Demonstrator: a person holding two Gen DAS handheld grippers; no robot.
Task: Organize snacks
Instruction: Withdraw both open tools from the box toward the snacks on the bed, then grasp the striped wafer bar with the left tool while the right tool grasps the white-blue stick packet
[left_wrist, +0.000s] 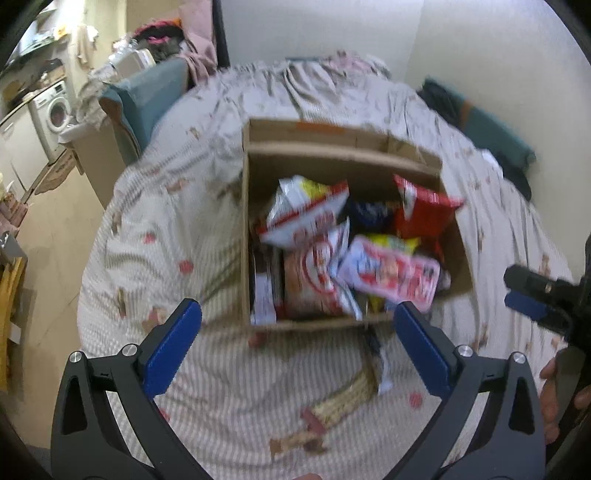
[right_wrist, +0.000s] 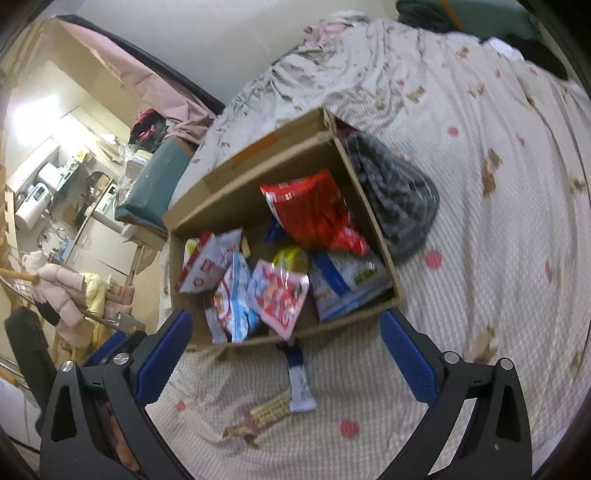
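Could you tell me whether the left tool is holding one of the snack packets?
No, the left tool stands wide open with only the bedspread between its fingers, and the snack packets lie in the cardboard box.

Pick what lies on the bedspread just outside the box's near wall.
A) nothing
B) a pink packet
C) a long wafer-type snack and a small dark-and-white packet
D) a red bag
C: the wafer snack and the small packet lie on the bedspread in front of the box; the red bag and the pink packet sit inside it.
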